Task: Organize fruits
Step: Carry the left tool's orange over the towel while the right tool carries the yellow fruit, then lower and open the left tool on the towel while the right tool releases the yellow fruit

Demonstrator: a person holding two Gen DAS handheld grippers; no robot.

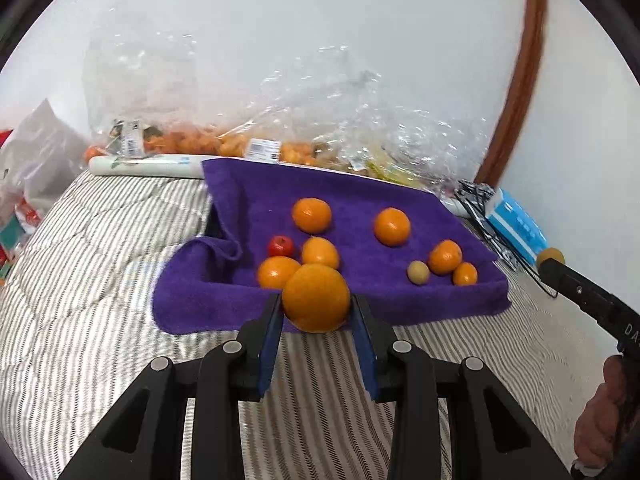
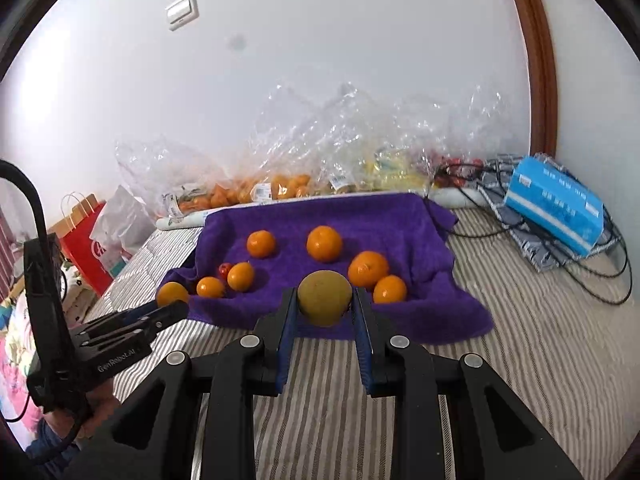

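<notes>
Purple towel (image 2: 384, 216) | on striped bedding (image 2: 520, 340) | white wall (image 2: 320, 60) behind

You're in a home bedroom. A striped quilt (image 2: 520, 320) covers the bed, a light switch (image 2: 183, 11) sits on the wall, and shopping bags (image 2: 86, 236) stand alongside.

I see a plain white wall (image 2: 320, 60) behind the bed (image 2: 540, 340), which has grey-and-white striped bedding. A light switch (image 2: 182, 11) sits high on the wall. A brown wooden frame (image 2: 540, 60) runs along the bed's far right corner. Lighting is even and soft.
</notes>
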